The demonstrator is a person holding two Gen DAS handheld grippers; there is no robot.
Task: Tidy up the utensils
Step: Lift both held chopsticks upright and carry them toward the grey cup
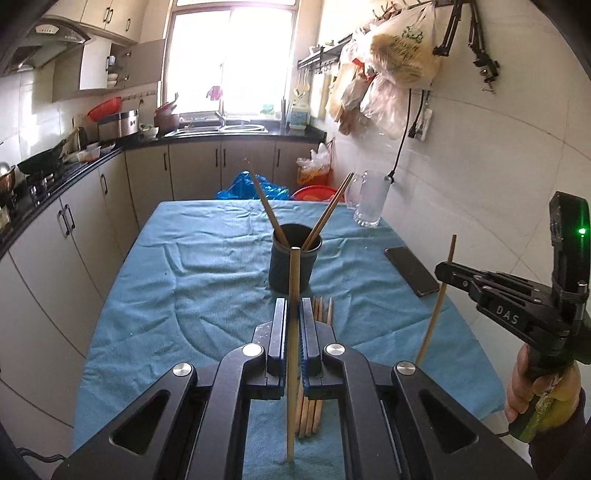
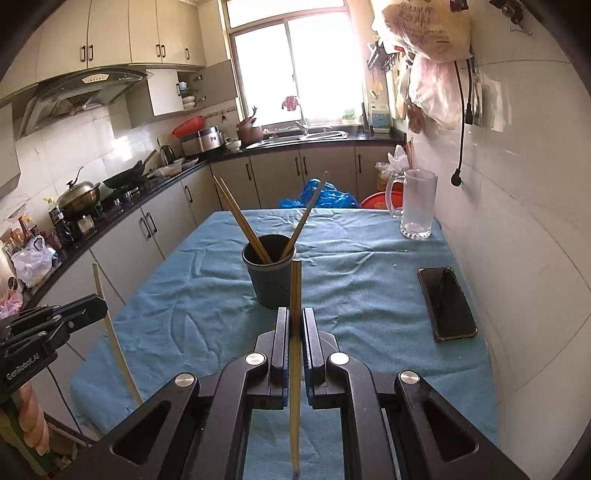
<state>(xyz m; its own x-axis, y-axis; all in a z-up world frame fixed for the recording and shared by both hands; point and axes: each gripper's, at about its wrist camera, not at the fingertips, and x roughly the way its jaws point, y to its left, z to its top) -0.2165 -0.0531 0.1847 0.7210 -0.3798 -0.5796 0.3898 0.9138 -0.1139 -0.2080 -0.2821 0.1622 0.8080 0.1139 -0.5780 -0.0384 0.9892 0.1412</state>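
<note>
Blue-clothed table (image 1: pixel 184 266); dark cup (image 1: pixel 293 264) at centre, three chopsticks leaning inside. Left gripper (image 1: pixel 294 325) clamped on one upright chopstick (image 1: pixel 293 369); right gripper (image 2: pixel 294 332) clamped on another (image 2: pixel 294 387). Loose chopsticks (image 1: pixel 321 310) lie near the cup

Home kitchen: range hood (image 2: pixel 85 86), sink (image 2: pixel 306 134), cabinets (image 2: pixel 122 33).
</note>
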